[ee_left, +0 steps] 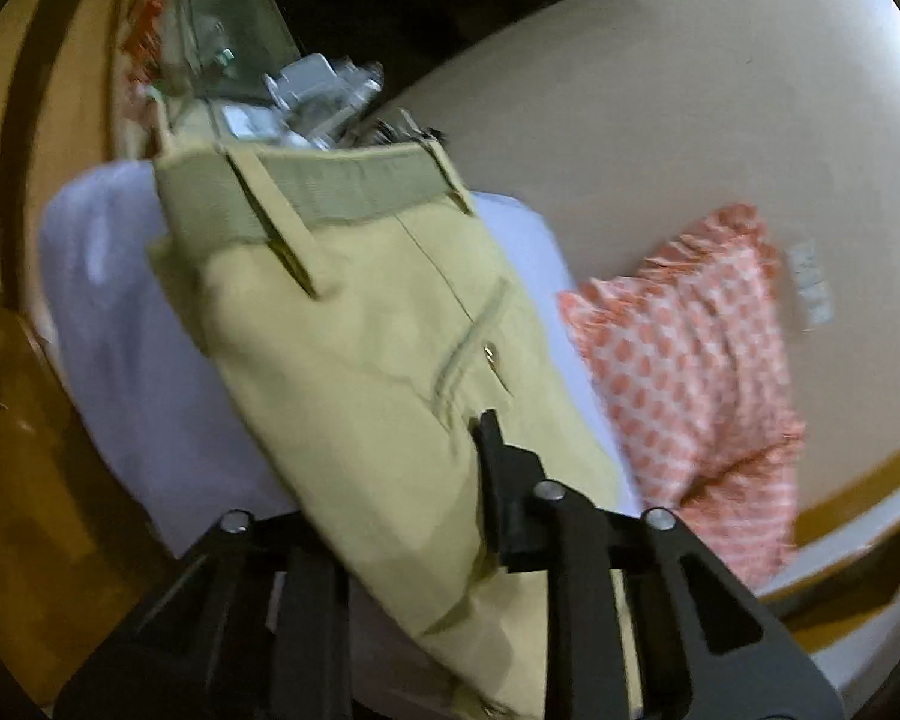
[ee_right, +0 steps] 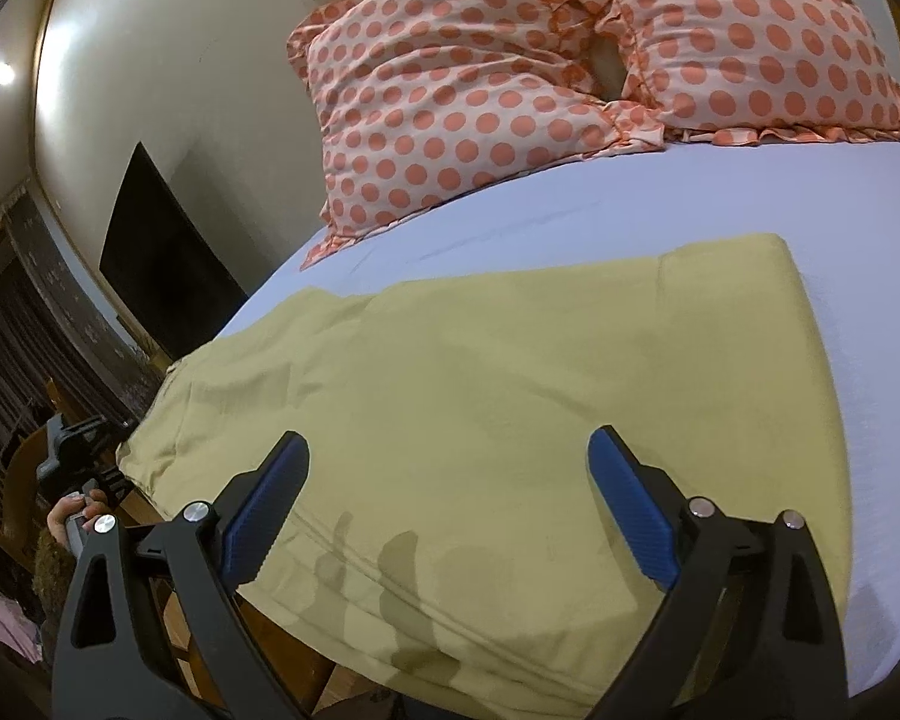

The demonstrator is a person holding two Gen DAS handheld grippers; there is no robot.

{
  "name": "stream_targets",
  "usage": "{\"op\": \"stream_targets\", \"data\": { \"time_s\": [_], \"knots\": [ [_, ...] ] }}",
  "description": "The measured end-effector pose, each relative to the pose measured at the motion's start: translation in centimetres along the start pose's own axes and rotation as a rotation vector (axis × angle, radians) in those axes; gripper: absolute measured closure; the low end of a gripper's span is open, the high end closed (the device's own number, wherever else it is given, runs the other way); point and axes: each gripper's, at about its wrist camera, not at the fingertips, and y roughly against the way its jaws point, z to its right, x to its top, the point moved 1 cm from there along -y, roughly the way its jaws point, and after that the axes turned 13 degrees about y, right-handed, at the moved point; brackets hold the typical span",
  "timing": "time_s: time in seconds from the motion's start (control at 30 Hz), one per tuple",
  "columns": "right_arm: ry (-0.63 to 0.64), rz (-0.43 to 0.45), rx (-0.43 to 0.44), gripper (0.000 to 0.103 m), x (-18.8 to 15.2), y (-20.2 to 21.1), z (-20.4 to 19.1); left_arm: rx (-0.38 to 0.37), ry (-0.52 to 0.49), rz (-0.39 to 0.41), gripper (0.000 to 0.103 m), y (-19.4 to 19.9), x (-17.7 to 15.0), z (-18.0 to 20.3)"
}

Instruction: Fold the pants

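Khaki pants (ee_right: 480,396) lie flat across the pale lavender bed sheet (ee_right: 660,204), folded lengthwise. In the left wrist view the waist end of the pants (ee_left: 354,324), with belt loops and a back pocket, fills the middle and the cloth runs down between the jaws. My left gripper (ee_left: 450,480) is shut on that cloth; only one black finger (ee_left: 492,438) shows above it. My right gripper (ee_right: 450,468) is open, blue pads (ee_right: 630,516) spread wide, hovering just over the pants near the bed's front edge. The left gripper also shows in the right wrist view (ee_right: 81,450), far left.
Polka-dot orange pillows (ee_right: 462,96) rest against the wall at the head of the bed; one also shows in the left wrist view (ee_left: 696,360). A black screen (ee_right: 162,264) stands at the left wall. Wooden floor (ee_left: 24,480) lies beside the bed.
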Motion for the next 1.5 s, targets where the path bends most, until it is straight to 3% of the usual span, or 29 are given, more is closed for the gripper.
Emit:
{"op": "stream_targets", "data": {
  "time_s": [0.1,0.2,0.33,0.43,0.53,0.6,0.67,0.7,0.8,0.87,0.93,1.0,1.07,1.17,1.27,1.4,1.5],
  "knots": [
    [-0.009,0.021,0.001,0.007,0.0,0.8,0.7,0.162,-0.231,0.091,0.090,0.1,-1.0,4.9],
    [-0.035,0.050,-0.021,0.007,-0.2,1.9,2.1,0.159,-0.464,0.119,0.091,0.7,-3.7,12.0],
    [-0.127,0.099,-0.084,0.005,-0.8,4.1,5.3,0.026,-0.872,0.102,0.091,1.3,-13.1,22.2],
    [-0.189,0.141,-0.147,0.005,-1.2,6.3,7.6,-0.143,-1.161,-0.047,0.089,1.0,-23.3,26.1],
    [-0.255,0.185,-0.171,0.005,-1.5,8.8,9.7,-0.237,-1.406,-0.216,0.088,-0.5,-33.3,25.3],
    [-0.307,0.205,-0.166,0.005,-1.7,10.0,11.1,-0.225,-1.513,-0.342,0.090,-2.1,-38.1,22.8],
    [-0.341,0.205,-0.142,0.005,-1.6,10.4,12.2,-0.201,-1.550,-0.467,0.087,-3.9,-40.6,20.6],
    [-0.344,0.194,-0.125,0.005,-1.4,10.2,12.4,-0.200,-1.573,-0.480,0.086,-4.2,-41.6,19.5],
    [-0.330,0.116,-0.059,0.006,-0.4,8.0,12.8,-0.202,-1.700,-0.355,0.080,-2.7,-43.1,18.0],
    [-0.308,0.052,-0.050,0.011,0.4,6.1,12.9,-0.231,-1.699,-0.374,0.072,-1.2,-42.3,18.1],
    [-0.282,-0.023,-0.056,0.022,1.0,4.2,13.0,-0.286,-1.625,-0.440,0.059,0.8,-40.2,18.1],
    [-0.241,-0.058,-0.068,0.029,1.3,3.1,12.9,-0.321,-1.497,-0.492,0.036,1.4,-36.8,18.8],
    [-0.206,-0.081,-0.078,0.034,1.5,2.6,12.8,-0.306,-1.364,-0.460,0.023,0.4,-33.1,20.0],
    [-0.195,-0.101,-0.017,0.038,1.5,2.0,12.7,-0.160,-1.109,-0.374,0.024,-3.6,-24.9,20.2],
    [-0.158,-0.106,-0.012,0.045,1.6,2.1,12.7,-0.075,-0.959,-0.464,0.024,-7.6,-21.0,19.4],
    [-0.226,-0.072,0.048,0.054,1.3,2.0,13.4,0.043,-0.963,-0.563,0.024,-12.0,-21.3,18.6],
    [-0.239,-0.095,0.101,0.069,1.1,1.7,13.8,0.013,-0.943,-0.629,0.019,-13.3,-21.7,18.7]
  ]
}}
